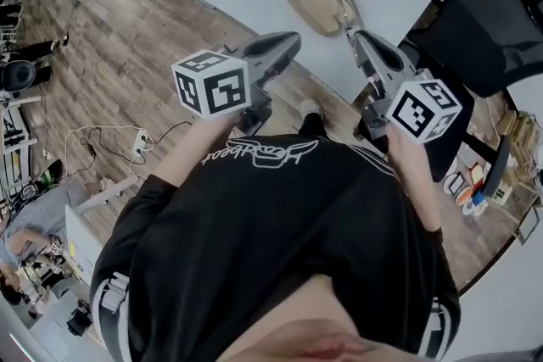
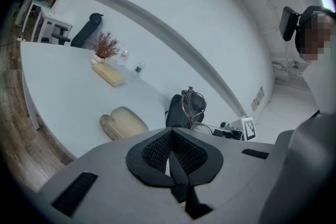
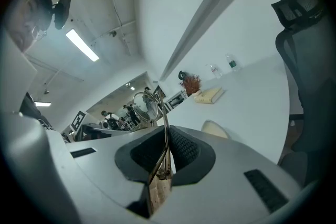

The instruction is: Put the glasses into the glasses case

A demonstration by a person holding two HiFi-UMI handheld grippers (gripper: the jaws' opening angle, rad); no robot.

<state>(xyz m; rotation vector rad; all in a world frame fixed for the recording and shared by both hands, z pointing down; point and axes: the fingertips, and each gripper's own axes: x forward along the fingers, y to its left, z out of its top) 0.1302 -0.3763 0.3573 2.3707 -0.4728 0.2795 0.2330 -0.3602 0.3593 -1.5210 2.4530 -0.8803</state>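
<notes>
Wire-rimmed glasses (image 3: 146,107), one pair, in right hand-held gripper (image 3: 167,150); left hand-held gripper (image 2: 171,157) closed, empty.

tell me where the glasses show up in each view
Head view: glasses upper centre, at the right gripper tip.
Left gripper view: centre, above the jaws.
Right gripper view: left of centre, temple clamped by the gripper.
Shared landmark: beige glasses case.

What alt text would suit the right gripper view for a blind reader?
The right claw is shut on a pair of thin-rimmed glasses, which stick up past its tips. Beyond lies a white table with a tan glasses case on it.
</notes>
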